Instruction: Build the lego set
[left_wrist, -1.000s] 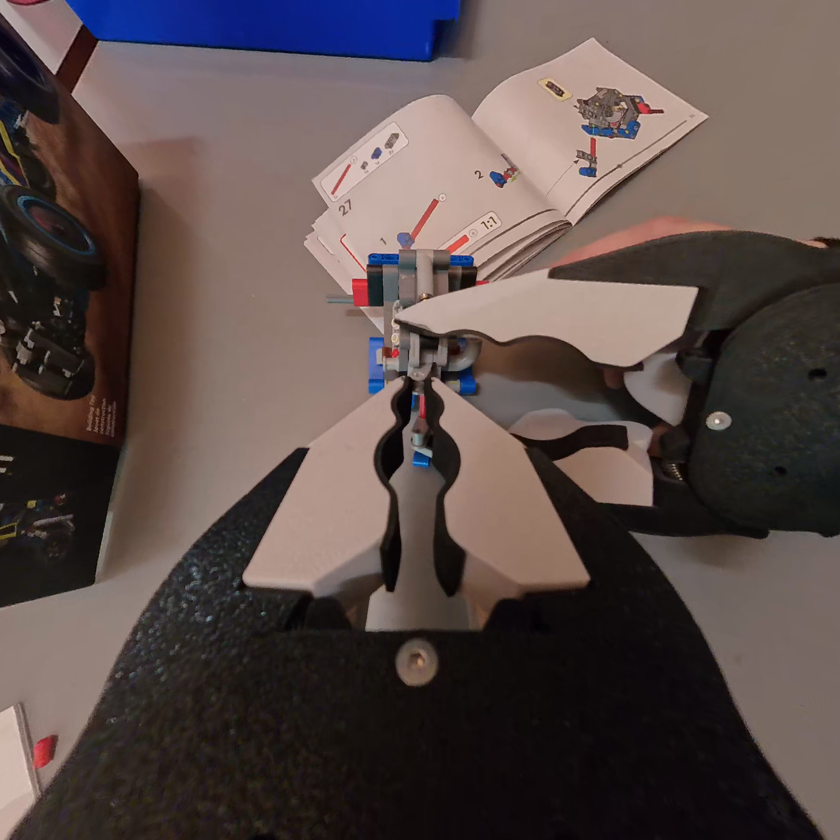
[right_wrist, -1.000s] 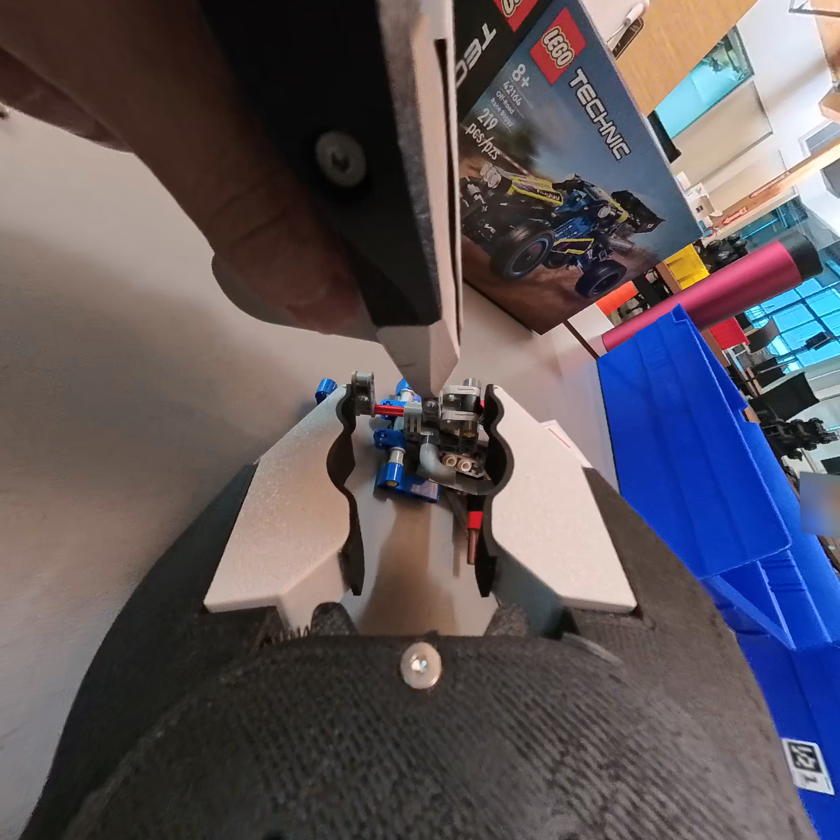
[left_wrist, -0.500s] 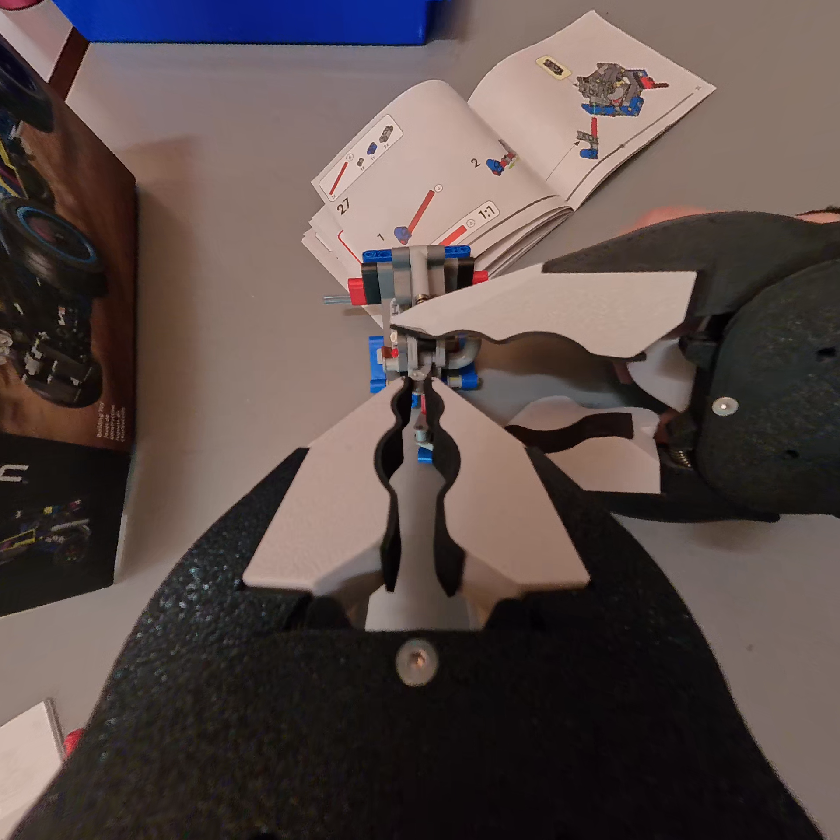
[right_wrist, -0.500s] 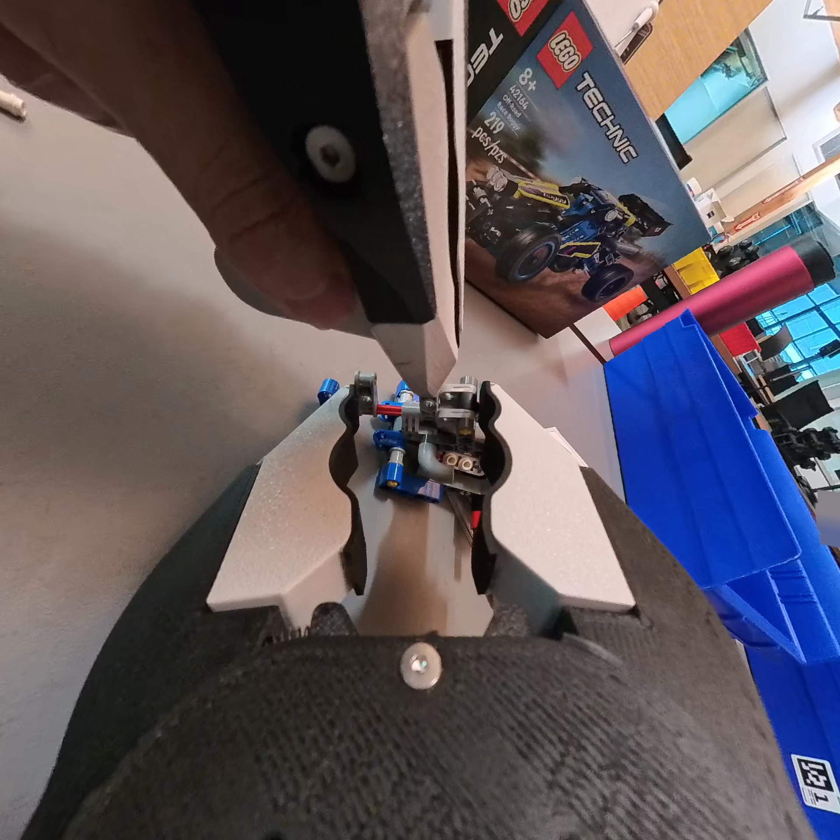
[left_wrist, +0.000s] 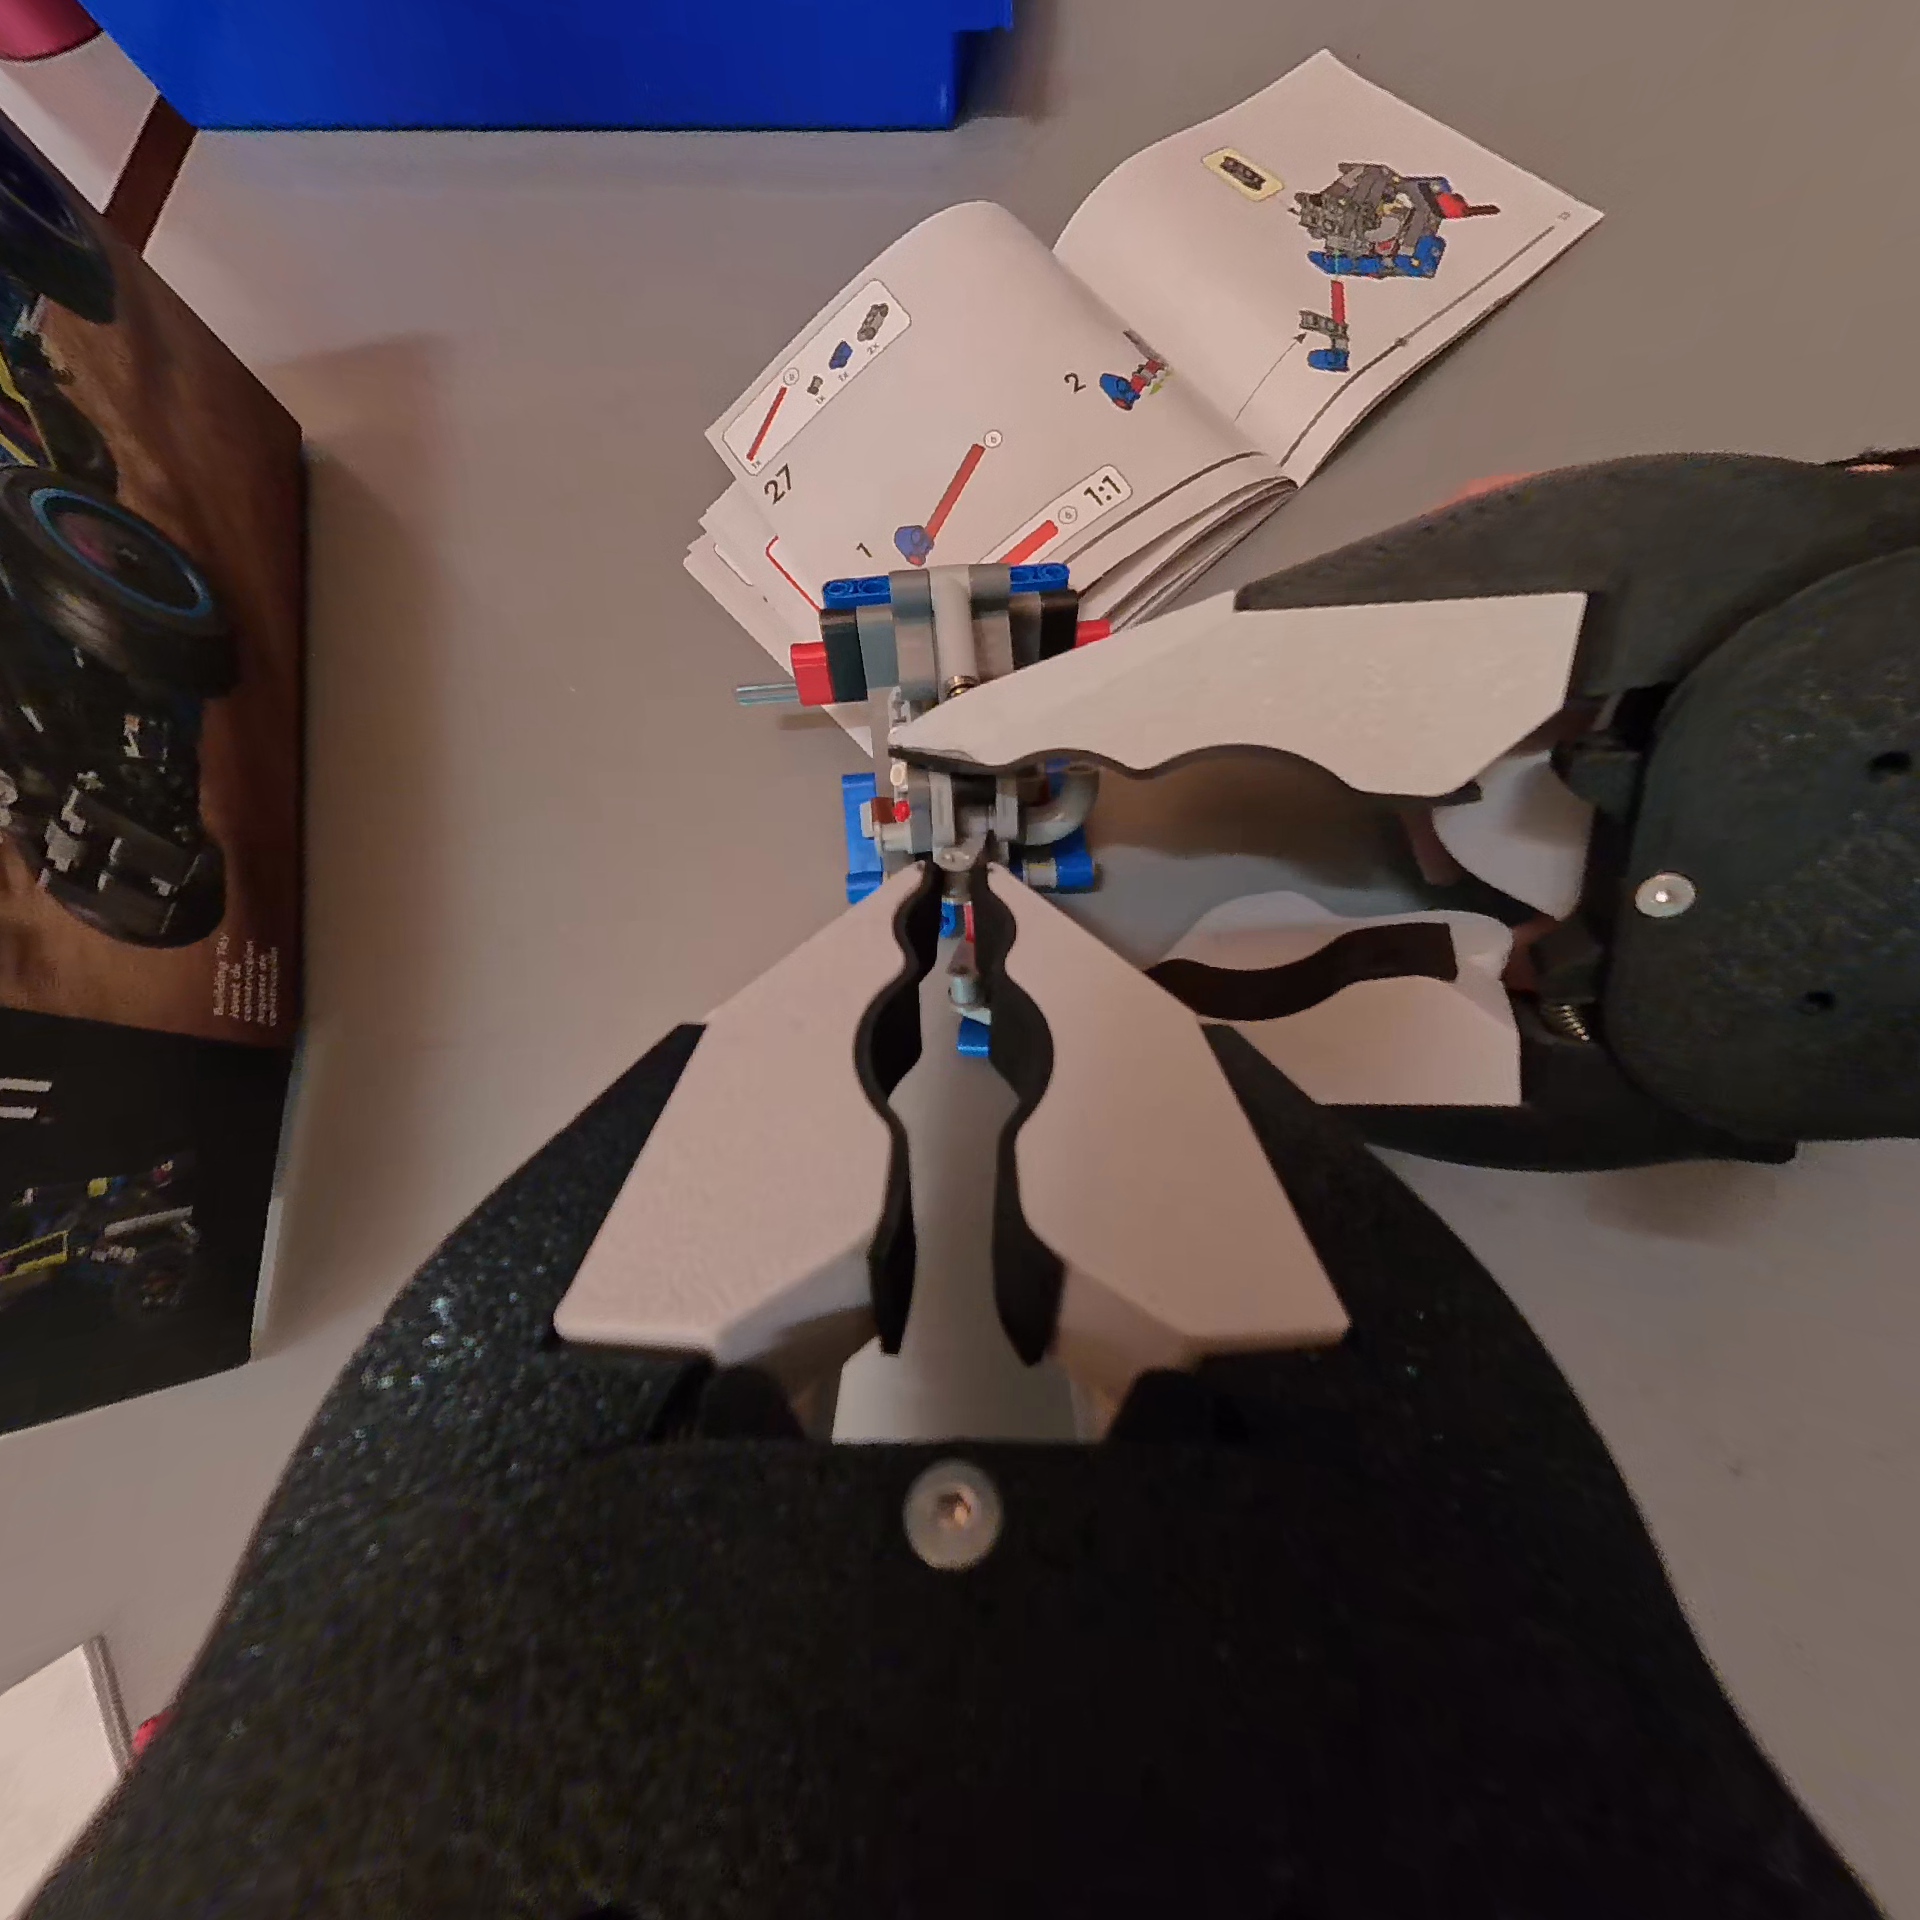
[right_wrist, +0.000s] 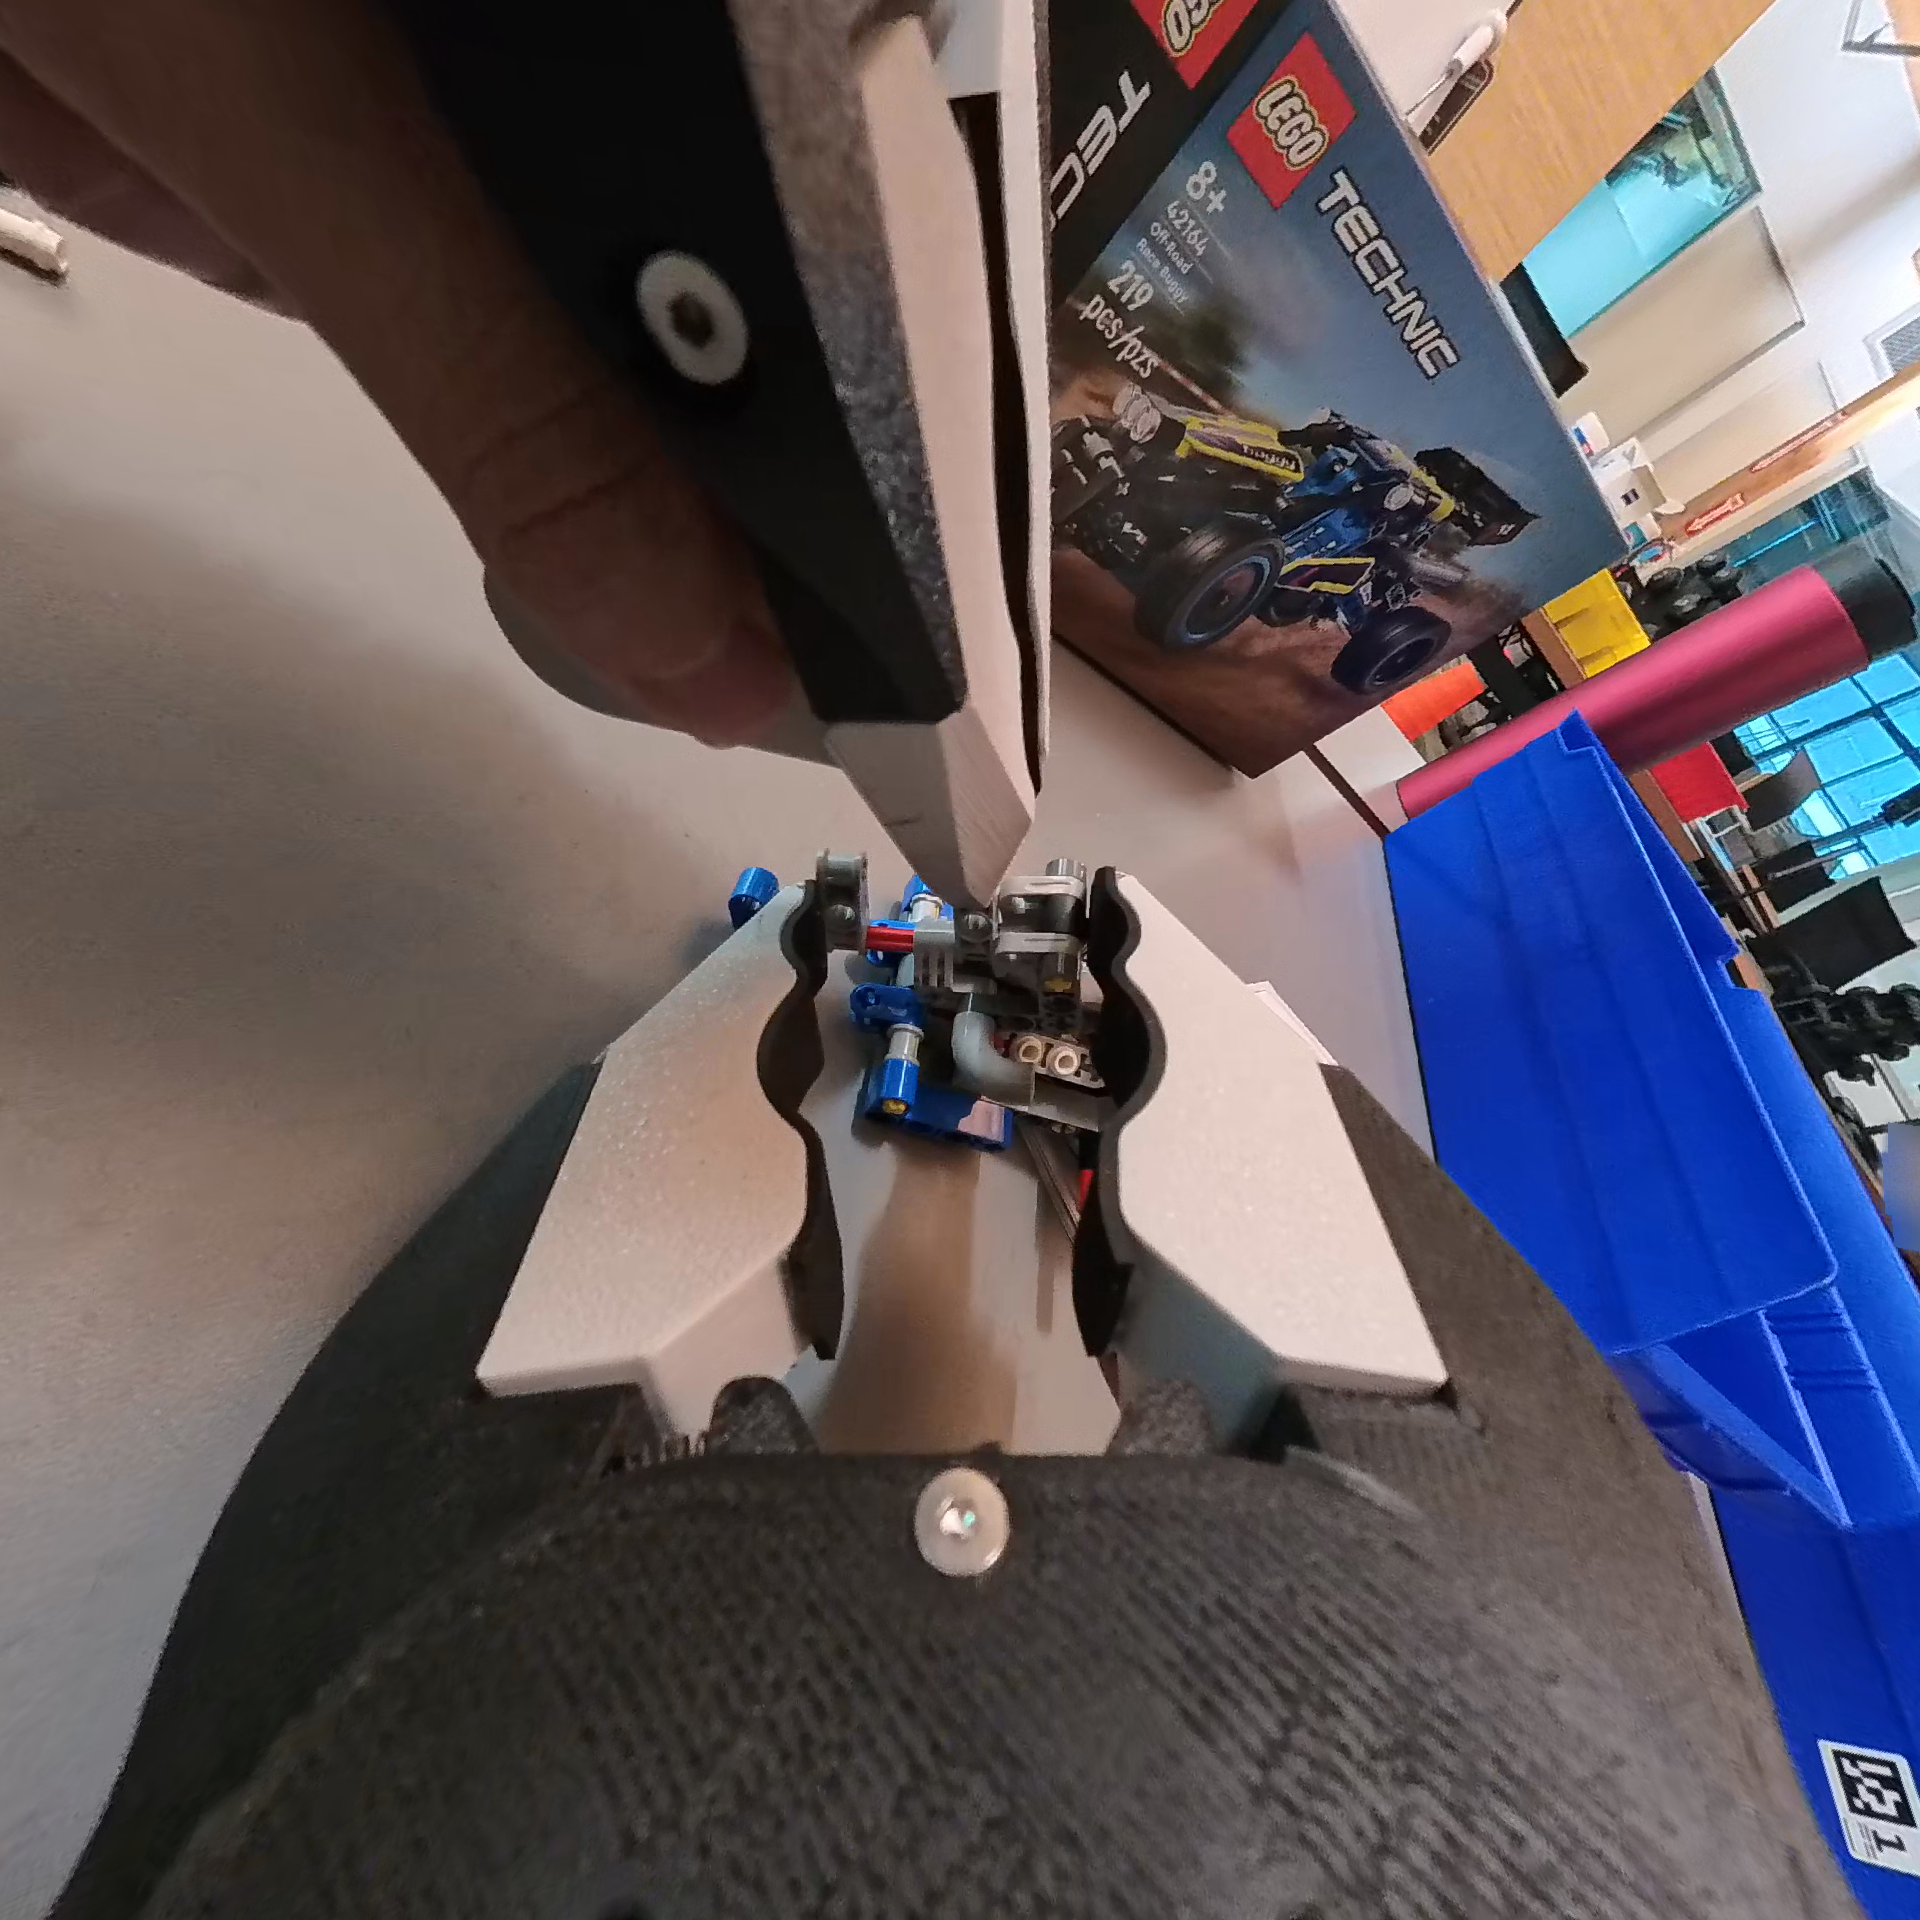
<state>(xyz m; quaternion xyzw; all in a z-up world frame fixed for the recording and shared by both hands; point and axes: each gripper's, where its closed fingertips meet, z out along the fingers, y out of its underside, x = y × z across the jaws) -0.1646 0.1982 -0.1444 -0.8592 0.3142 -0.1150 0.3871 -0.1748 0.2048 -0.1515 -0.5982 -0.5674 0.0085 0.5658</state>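
A blue bin (left_wrist: 540, 62) and a kit box (left_wrist: 125, 727) are flanking the grey table (left_wrist: 520, 520). Above it, the right gripper (right_wrist: 961, 935) is clamping a brick assembly (right_wrist: 987, 997) end to end, while the left gripper (left_wrist: 951, 883) is apparently pinching its small grey connector (left_wrist: 961, 852). Squeezing harder could pop the red axle (right_wrist: 888, 938) loose.

blue bin (left_wrist: 540, 62) cropped, toy box (left_wrist: 125, 727) cropped
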